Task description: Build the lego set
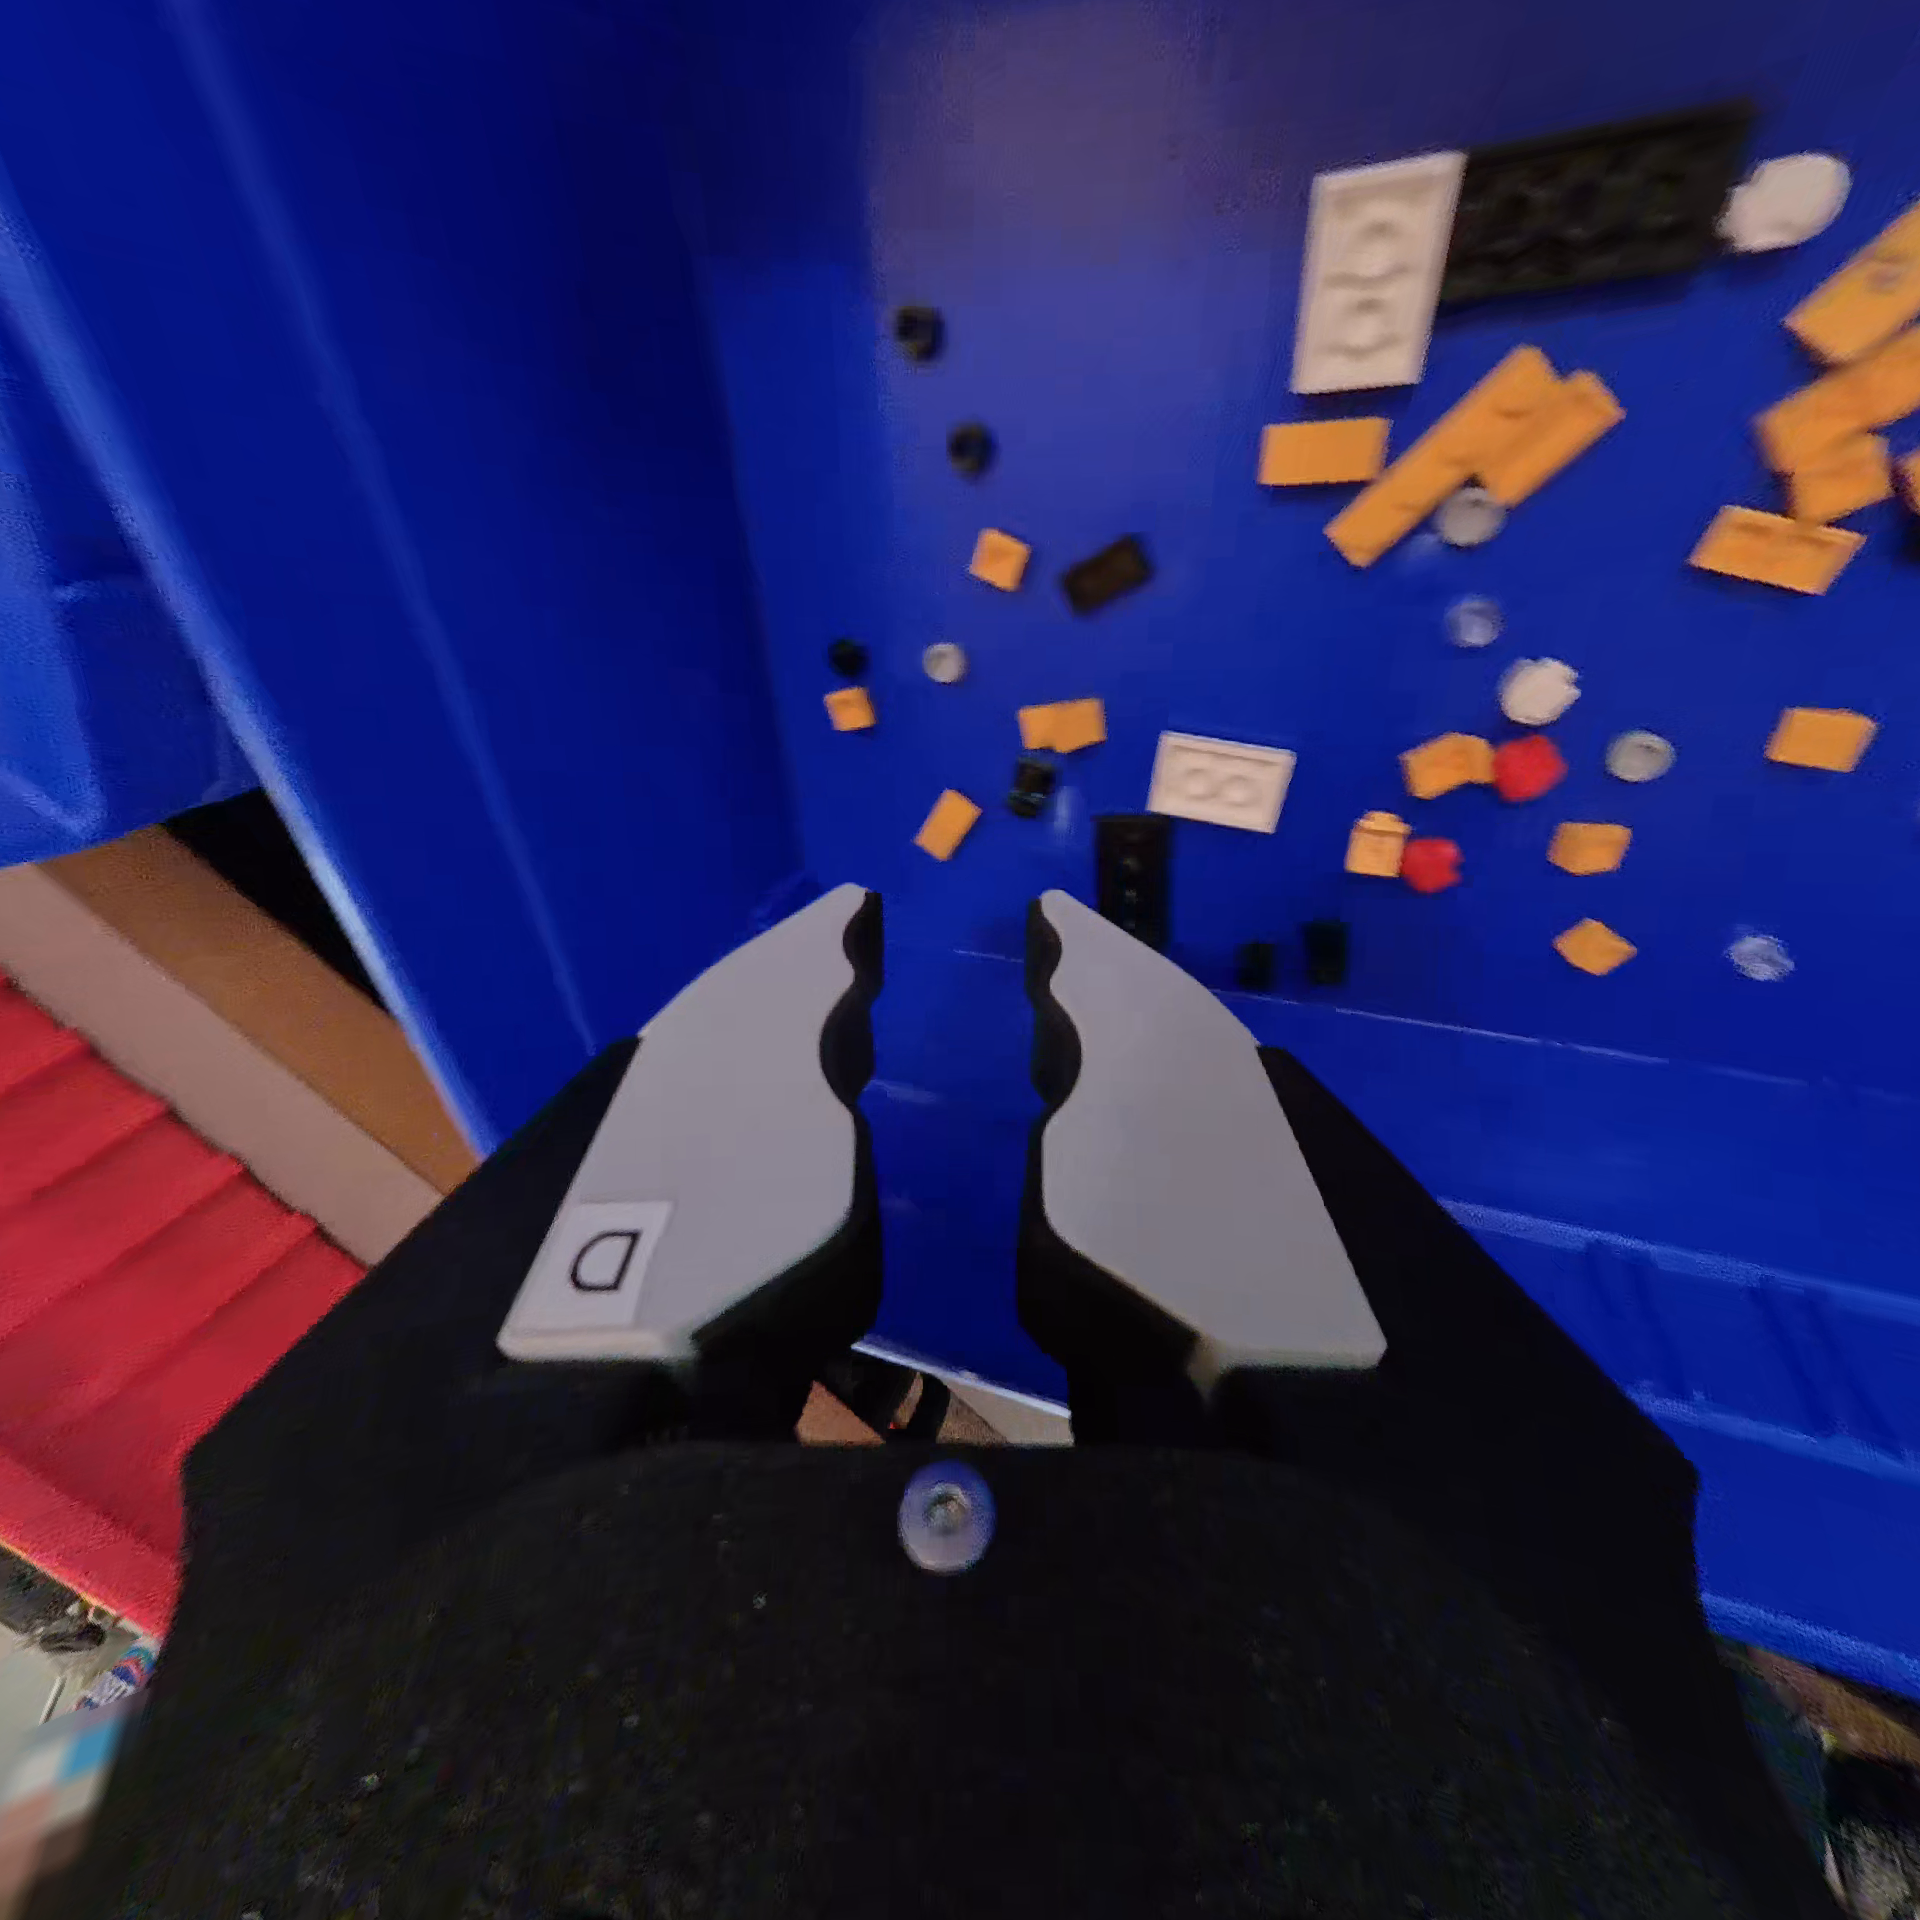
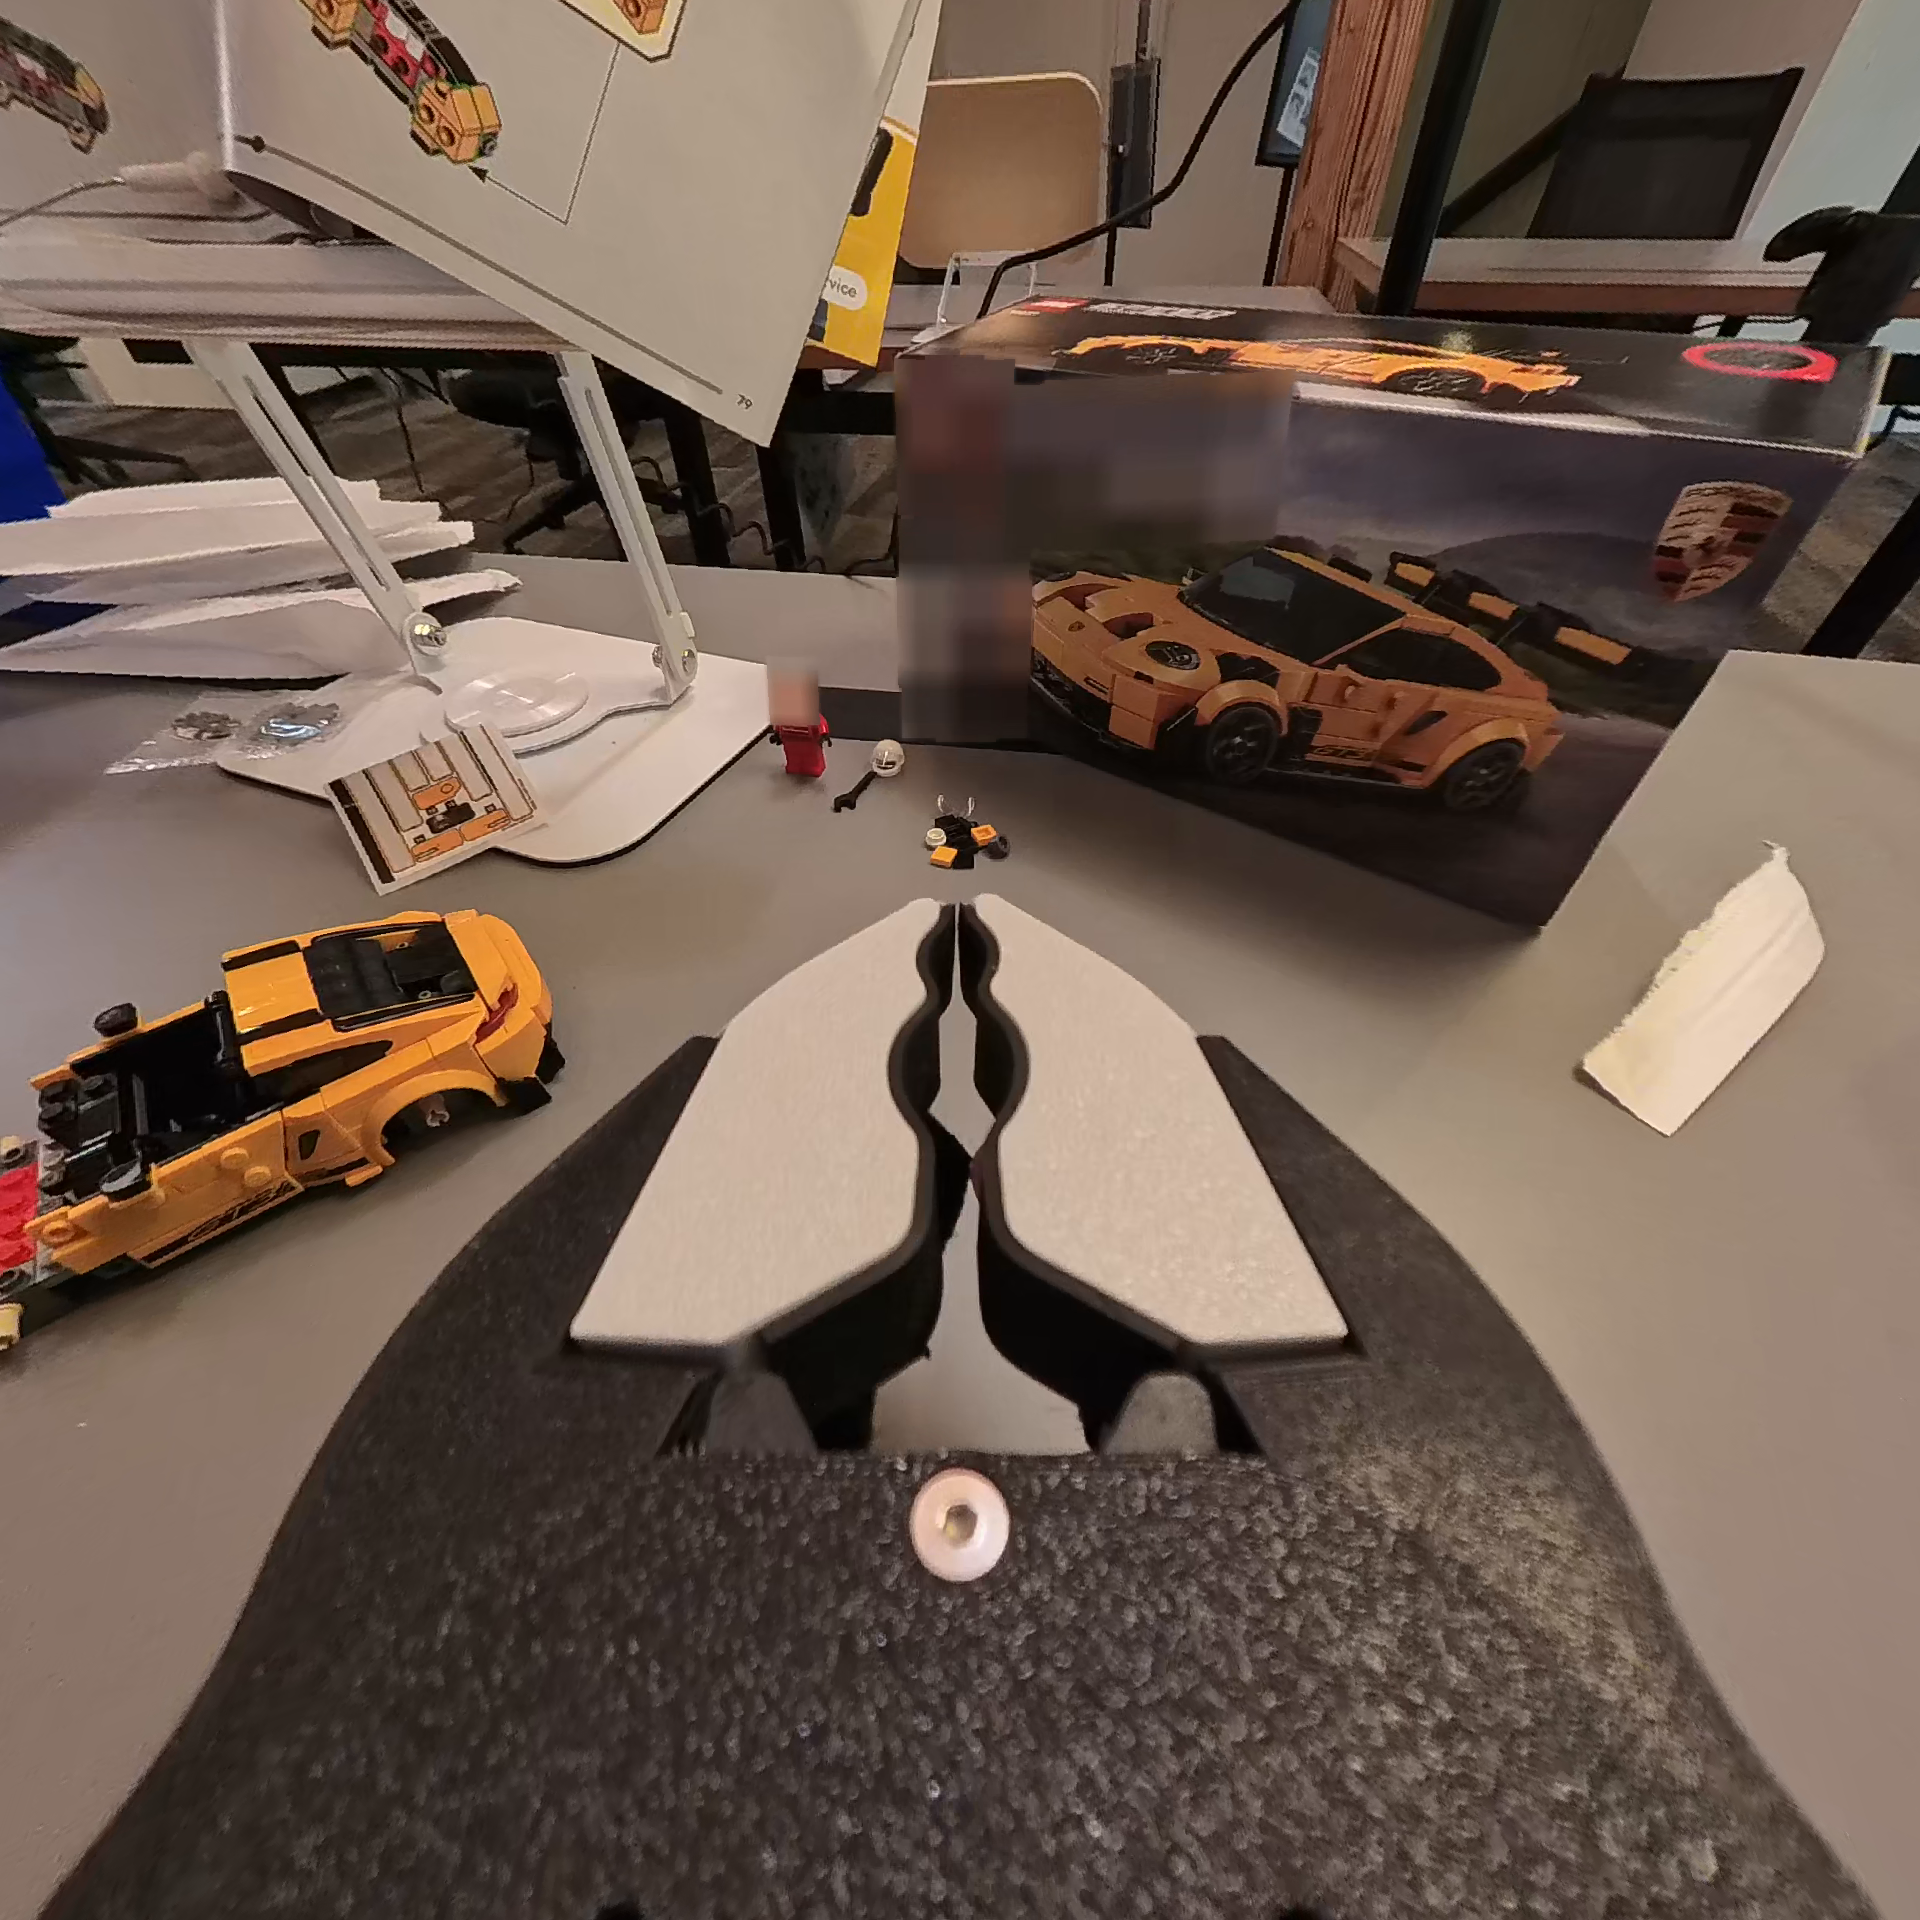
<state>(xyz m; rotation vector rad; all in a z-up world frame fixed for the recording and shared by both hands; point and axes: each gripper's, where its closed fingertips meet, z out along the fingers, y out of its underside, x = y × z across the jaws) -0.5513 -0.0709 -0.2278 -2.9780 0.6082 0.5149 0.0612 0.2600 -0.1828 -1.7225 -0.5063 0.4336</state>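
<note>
The left wrist view is smeared by motion blur: the loose bricks (image 1: 1475,468) in the blue bin (image 1: 1351,1143) have soft, doubled edges, and the bin's blue is heavily saturated. The right wrist view is sharp and evenly lit, with soft shadows under the car (image 2: 281,1081) on the grey surface (image 2: 1714,1299). Both views bow straight lines toward their edges.

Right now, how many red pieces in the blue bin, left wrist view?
2. One red piece sits right of centre beside an orange brick; the other lies just below-left of it. The view is blurred; more may be hidden out of frame.
</note>
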